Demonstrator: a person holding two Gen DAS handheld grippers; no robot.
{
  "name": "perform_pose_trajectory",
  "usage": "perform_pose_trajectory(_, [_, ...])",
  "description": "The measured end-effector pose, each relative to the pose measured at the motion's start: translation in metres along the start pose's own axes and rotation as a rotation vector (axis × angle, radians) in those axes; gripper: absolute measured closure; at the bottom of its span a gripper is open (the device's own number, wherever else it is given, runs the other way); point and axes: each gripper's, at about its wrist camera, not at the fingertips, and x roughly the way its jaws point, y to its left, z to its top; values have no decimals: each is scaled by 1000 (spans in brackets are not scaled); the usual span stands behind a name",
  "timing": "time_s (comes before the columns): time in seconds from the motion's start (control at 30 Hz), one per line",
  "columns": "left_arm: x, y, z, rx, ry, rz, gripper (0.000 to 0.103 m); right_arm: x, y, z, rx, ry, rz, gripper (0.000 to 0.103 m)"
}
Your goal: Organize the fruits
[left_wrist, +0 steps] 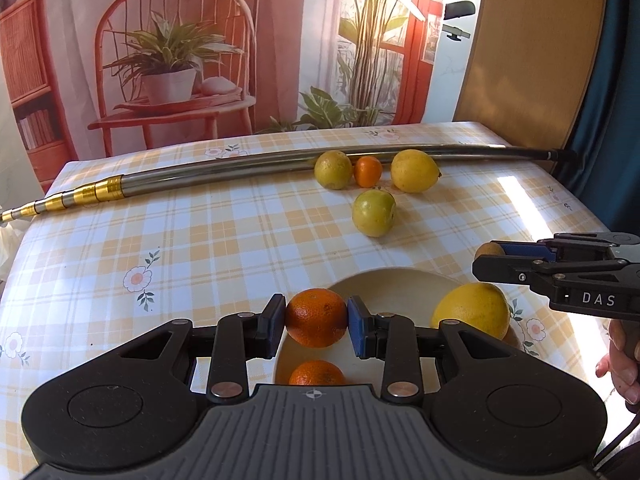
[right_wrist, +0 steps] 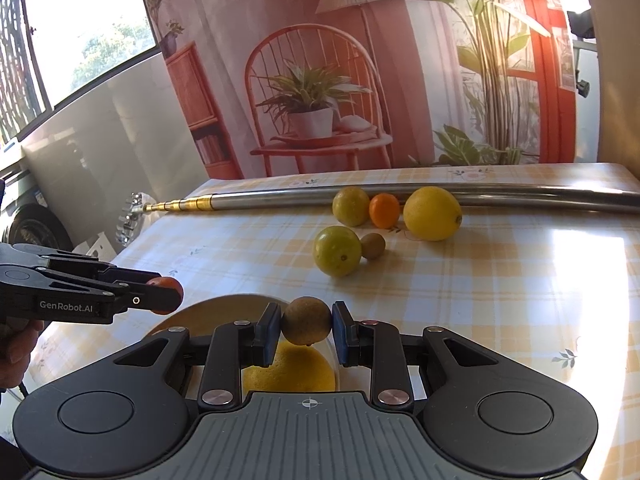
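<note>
Left gripper (left_wrist: 316, 319): jaws drawn in to fruit width, blue pads pressed on both flanks of a round, dimpled orange (left_wrist: 316, 317), held above the cream plate (left_wrist: 384, 286).

Right gripper (right_wrist: 307, 321): jaws narrow, clamped on a small brown kiwi (right_wrist: 306, 320) with a dull, fuzzy skin, held over the plate edge above a large yellow lemon (right_wrist: 289, 368).

In the left wrist view the plate lies at 6 o'clock on the table. A second orange (left_wrist: 316, 373) sits in it directly below the held one; the lemon rests at the plate's 3 o'clock rim.

Toward 12 o'clock, loose fruit lies on the glossy yellow-check tablecloth (left_wrist: 160, 232): a yellow-green round fruit (left_wrist: 333, 169), a small smooth mandarin (left_wrist: 367, 171) and another lemon (left_wrist: 414, 170) in a row against a telescopic metal pole (left_wrist: 208, 174) with brass-coloured collars. A green round fruit (left_wrist: 373, 213) sits nearer, with a second kiwi (right_wrist: 373, 245) touching it in the right wrist view.
</note>
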Motion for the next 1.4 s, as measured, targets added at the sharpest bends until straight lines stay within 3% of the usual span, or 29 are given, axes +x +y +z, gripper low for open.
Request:
perform_pose_trajectory(0.33, [14, -12, -5, 82, 21, 38, 68, 4, -7, -3, 26, 4, 0, 78])
perform_pose_trajectory(1.4, [25, -11, -10, 69, 39, 53, 67, 5, -9, -3, 40, 5, 4, 78])
